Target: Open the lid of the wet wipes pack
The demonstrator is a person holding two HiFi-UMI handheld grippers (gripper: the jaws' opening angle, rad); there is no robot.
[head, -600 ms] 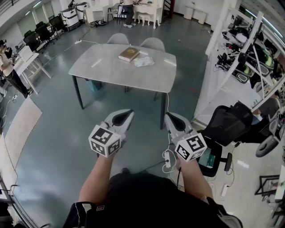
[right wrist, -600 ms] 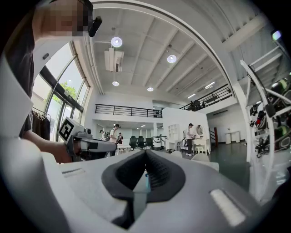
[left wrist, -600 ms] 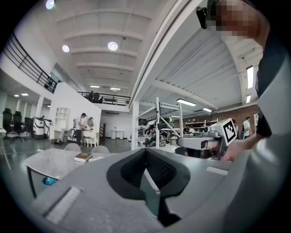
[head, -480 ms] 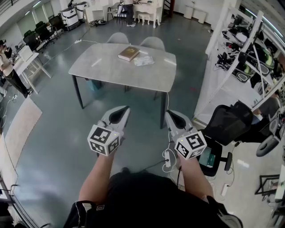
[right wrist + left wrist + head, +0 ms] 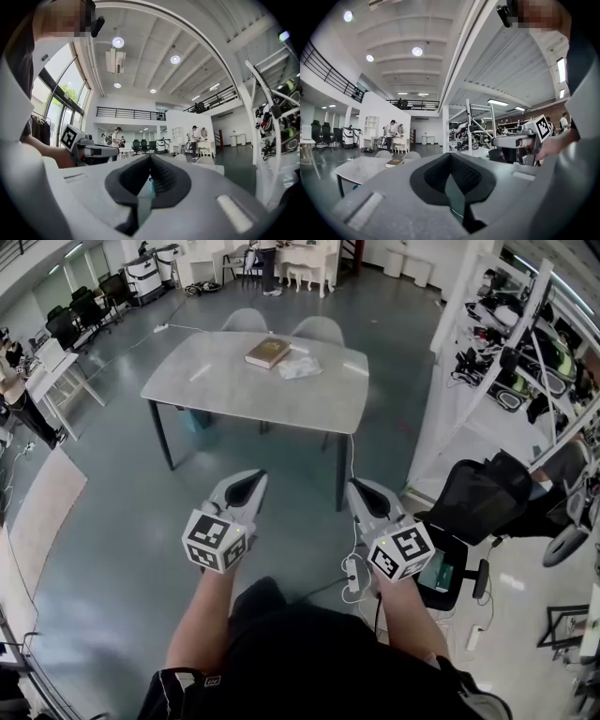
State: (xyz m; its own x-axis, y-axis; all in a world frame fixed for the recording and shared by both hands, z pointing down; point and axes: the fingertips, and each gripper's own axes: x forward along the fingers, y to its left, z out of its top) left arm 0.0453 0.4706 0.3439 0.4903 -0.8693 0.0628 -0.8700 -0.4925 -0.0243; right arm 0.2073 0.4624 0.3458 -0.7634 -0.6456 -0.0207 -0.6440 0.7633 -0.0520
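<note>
Holding both grippers level and well short of the table (image 5: 216,385), you changed little in the last half second: the left gripper (image 5: 251,478) and right gripper (image 5: 357,487) sat only slightly lower in the head view, while your knee (image 5: 255,596) came forward beneath them, which I took as a step toward the table. Both pairs of jaws were pressed together with nothing between them. The wipes pack (image 5: 301,367) lay on the table's far side, just beside the book (image 5: 268,352), its lid too small to make out. The task had not yet begun; you first had to reach the table.
</note>
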